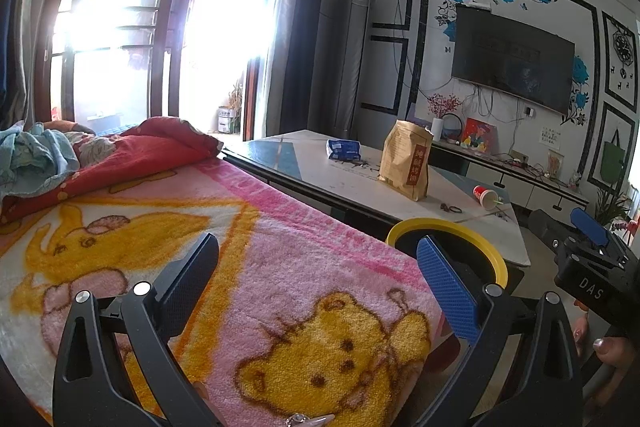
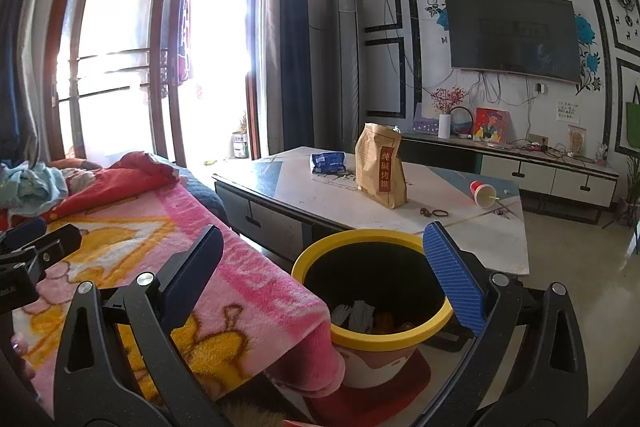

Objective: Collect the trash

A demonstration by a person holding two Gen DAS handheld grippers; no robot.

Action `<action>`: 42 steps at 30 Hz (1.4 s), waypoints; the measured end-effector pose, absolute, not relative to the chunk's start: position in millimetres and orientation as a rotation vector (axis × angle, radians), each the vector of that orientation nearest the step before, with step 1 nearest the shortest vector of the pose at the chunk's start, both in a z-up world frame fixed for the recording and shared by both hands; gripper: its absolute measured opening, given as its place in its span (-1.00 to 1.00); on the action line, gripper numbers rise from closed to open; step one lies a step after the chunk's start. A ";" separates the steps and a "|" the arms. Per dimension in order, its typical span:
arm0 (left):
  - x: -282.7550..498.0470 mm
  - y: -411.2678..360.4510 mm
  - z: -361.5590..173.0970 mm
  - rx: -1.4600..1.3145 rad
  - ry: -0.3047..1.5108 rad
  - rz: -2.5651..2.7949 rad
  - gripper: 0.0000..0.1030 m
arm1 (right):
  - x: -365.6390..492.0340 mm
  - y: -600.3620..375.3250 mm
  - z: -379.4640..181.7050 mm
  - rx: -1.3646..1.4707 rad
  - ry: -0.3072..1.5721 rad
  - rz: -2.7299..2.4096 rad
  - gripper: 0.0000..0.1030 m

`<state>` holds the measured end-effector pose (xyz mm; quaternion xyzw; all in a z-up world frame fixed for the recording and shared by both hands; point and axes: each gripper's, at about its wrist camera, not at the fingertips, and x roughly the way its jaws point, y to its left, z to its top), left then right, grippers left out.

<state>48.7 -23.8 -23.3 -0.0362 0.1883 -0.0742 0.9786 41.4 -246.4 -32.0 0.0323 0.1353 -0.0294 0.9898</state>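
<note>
A yellow-rimmed bin [image 2: 372,311] stands on the floor between the bed and the coffee table [image 2: 440,235], with scraps inside; its rim also shows in the left wrist view [image 1: 444,227]. On the table lie a tipped red paper cup [image 2: 483,193], a blue packet [image 2: 327,163], an upright brown paper bag [image 2: 382,171] and small hair ties [image 2: 434,213]. My right gripper [image 2: 320,255] is open and empty above the bin. My left gripper [image 1: 316,267] is open and empty over the pink blanket [image 1: 248,267]. The right gripper shows in the left wrist view [image 1: 592,255].
A bed with a pink cartoon blanket and red quilt [image 2: 120,183] fills the left. A TV cabinet [image 2: 540,171], wall TV [image 2: 512,35] and tall air conditioner [image 2: 344,67] stand behind the table. Balcony doors [image 2: 140,59] are at the far left.
</note>
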 end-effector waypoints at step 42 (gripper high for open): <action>-25.2 401.4 -109.1 -0.472 0.865 0.918 0.90 | 51.3 285.5 -124.7 -0.412 0.891 0.860 0.81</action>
